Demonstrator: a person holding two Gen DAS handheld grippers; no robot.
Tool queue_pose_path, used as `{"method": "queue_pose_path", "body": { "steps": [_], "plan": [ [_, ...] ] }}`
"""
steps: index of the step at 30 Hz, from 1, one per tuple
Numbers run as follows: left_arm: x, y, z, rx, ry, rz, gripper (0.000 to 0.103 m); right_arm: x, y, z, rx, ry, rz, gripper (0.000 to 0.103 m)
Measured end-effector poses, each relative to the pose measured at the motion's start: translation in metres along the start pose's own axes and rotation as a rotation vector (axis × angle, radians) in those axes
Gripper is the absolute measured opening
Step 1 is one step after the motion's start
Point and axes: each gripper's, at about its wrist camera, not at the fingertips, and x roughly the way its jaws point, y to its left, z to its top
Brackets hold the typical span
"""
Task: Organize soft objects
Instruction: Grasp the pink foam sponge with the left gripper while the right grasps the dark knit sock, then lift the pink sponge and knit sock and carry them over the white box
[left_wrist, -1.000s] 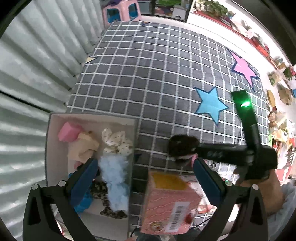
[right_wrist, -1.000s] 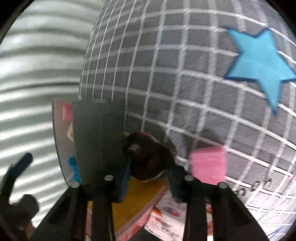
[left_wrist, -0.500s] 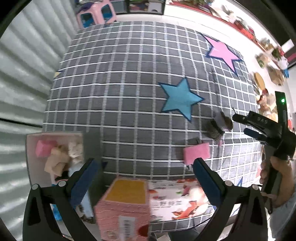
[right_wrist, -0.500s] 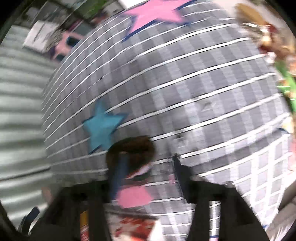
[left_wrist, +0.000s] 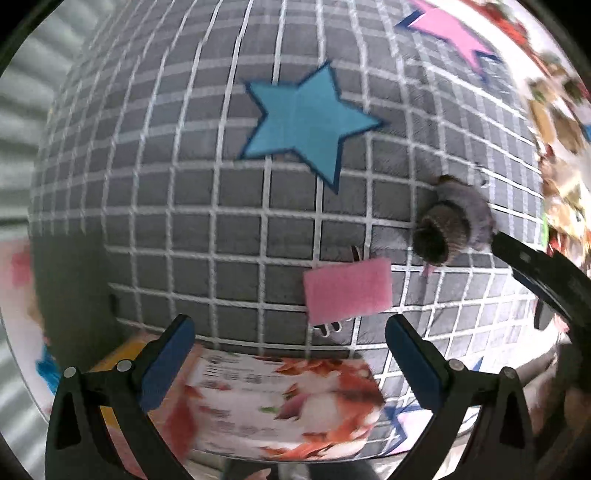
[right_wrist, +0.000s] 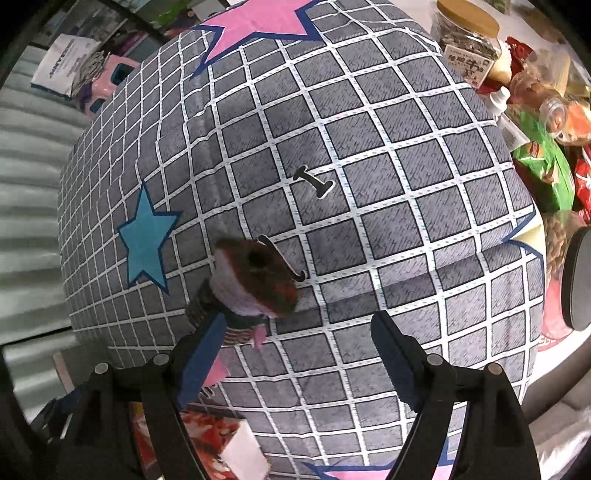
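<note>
Right gripper (right_wrist: 295, 350) jaws wide, empty, beside brown sock (right_wrist: 255, 280).

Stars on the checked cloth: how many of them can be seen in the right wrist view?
4: a blue star at the left, a pink star at the top, a cream one at the right edge, a pink one at the bottom. More may be hidden.

Bright, even light; left wrist view smeared by motion blur, worst toward 3 and 9 o'clock; fisheye bulges both grids.
</note>
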Motion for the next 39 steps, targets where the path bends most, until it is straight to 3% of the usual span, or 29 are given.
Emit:
{"method": "queue_pose_path", "body": {
  "steps": [7,8,10,15,19,24,27,28,32,39],
  "plan": [
    [0.034,-0.013,-0.003,-0.091,0.023,0.025,0.103,-0.004,0.009,0.001,-0.110,-0.009,0.013,0.083],
    [0.038,-0.013,-0.003,-0.102,0.026,0.026,0.103,-0.002,0.014,0.003,-0.126,-0.002,0.022,0.092],
    [0.045,-0.014,-0.002,-0.124,0.027,0.031,0.103,0.000,0.024,0.005,-0.157,0.006,0.039,0.101],
    [0.055,-0.019,-0.003,-0.149,0.018,-0.011,0.103,0.013,0.050,0.012,-0.235,0.032,0.034,0.101],
    [0.057,-0.038,-0.003,-0.145,0.004,-0.007,0.103,0.034,0.063,0.016,-0.263,0.074,0.016,0.101],
    [0.053,-0.034,-0.018,-0.138,-0.006,-0.018,0.103,0.057,0.071,0.016,-0.291,0.120,-0.021,0.101],
    [0.044,-0.025,-0.026,-0.128,-0.024,-0.012,0.103,0.063,0.074,0.016,-0.317,0.130,-0.033,0.091],
    [0.042,-0.022,-0.028,-0.125,-0.028,-0.009,0.103,0.065,0.077,0.015,-0.329,0.136,-0.030,0.078],
    [0.036,-0.019,-0.023,-0.137,-0.014,-0.003,0.103,0.070,0.081,0.012,-0.328,0.146,-0.019,0.073],
    [0.068,-0.018,-0.020,-0.167,0.032,-0.017,0.103,0.061,0.067,0.010,-0.304,0.129,0.014,0.072]
  ]
}}
